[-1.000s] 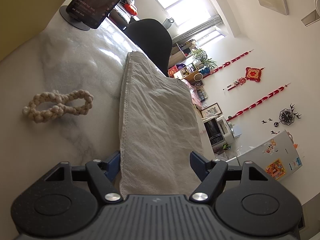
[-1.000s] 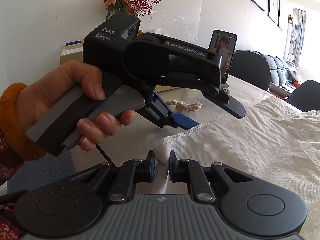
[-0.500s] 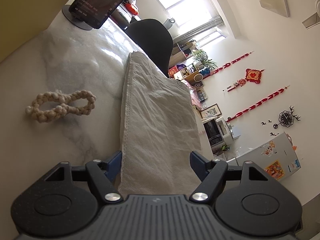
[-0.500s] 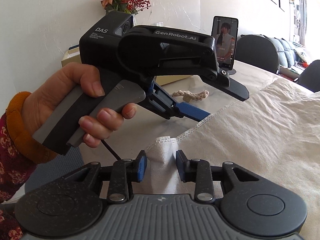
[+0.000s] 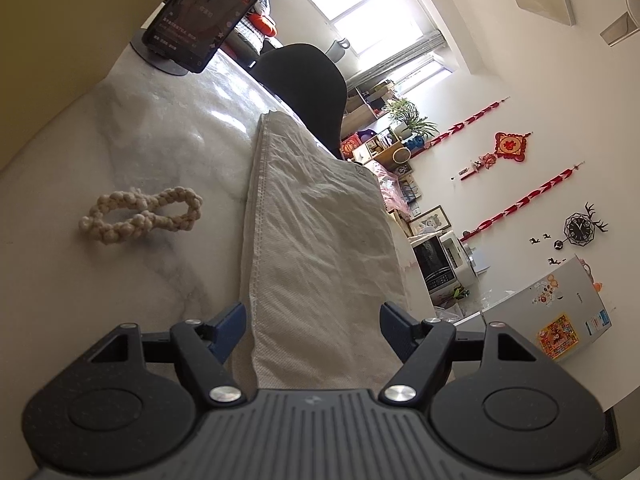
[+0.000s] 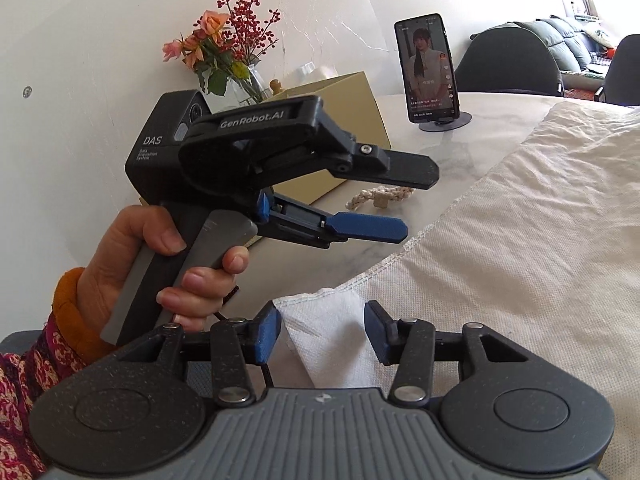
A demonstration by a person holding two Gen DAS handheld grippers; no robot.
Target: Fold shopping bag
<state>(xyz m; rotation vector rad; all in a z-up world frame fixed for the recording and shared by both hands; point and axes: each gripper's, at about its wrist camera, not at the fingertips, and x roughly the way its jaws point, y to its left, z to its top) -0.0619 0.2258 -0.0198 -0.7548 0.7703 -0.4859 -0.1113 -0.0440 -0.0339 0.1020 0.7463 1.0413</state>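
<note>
Your left gripper [image 5: 312, 330] and right gripper [image 6: 322, 332] both gape open astride the shopping bag [image 5: 316, 248], lying flat beside the rope knot [image 5: 140, 216], neither gripping its near edge.

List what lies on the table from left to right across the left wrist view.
Braided rope loop → white shopping bag lying flat on the marble table. The phone on its stand sits farther back, above the gap between them, so it is left out of the order.

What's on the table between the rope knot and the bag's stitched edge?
Nothing: bare marble table separates the rope knot from the bag, per the left wrist view.
</note>
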